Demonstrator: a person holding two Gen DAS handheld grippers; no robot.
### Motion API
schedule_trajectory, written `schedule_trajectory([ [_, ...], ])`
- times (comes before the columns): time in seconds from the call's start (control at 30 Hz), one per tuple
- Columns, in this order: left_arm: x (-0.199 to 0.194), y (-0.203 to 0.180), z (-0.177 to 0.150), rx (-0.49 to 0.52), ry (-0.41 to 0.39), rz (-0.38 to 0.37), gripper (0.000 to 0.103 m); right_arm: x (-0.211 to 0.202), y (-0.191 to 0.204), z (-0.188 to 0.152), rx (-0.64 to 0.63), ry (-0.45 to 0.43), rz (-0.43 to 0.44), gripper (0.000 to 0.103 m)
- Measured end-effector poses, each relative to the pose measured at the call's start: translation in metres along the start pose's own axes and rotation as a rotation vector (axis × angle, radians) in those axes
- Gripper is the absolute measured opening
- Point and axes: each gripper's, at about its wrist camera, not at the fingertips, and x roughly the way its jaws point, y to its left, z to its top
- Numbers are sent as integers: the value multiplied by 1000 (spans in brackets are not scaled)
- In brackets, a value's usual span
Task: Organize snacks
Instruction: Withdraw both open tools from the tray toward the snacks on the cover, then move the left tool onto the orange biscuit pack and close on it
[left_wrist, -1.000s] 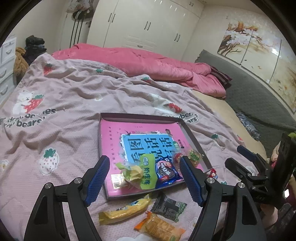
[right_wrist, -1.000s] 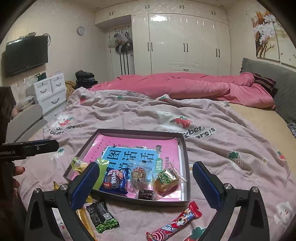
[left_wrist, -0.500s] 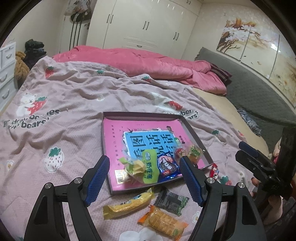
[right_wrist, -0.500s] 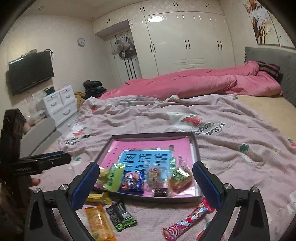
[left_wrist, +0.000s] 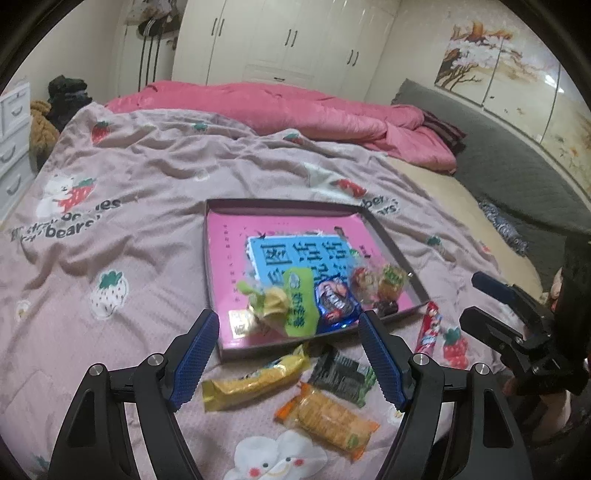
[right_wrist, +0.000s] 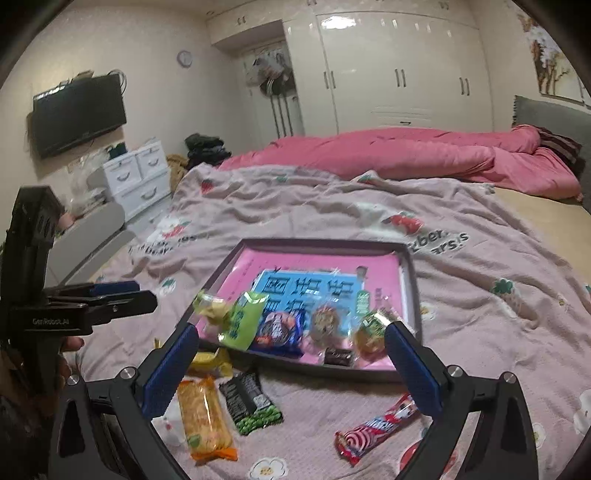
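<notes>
Both grippers, left (left_wrist: 288, 360) and right (right_wrist: 291, 365), held their fingers wide with nothing between them. Several snacks already sat at the near end of the box (right_wrist: 412, 280) on the bed; four lay loose on the blanket before it. The cracker pack (left_wrist: 328, 415) lay just below the left fingers, the red bar (right_wrist: 378, 426) beneath the right. The next move probably called for lowering onto one and closing.

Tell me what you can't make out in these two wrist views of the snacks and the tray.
- Yellow packet, right wrist view: mostly hidden behind the right gripper's left finger.
- Black packet, left wrist view: one end covered by the left gripper's right finger.
- Small dark candy in the tray: too small to identify.
- Blue packet: label blurred, unreadable.
- Red candy bar, left view: lower end hidden behind the finger.
</notes>
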Motion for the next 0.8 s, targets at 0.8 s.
schedule_trajectory([
  [0.8, 12, -23, -36, 26, 104, 34, 79, 12, 5, -23, -36, 71, -21, 101],
])
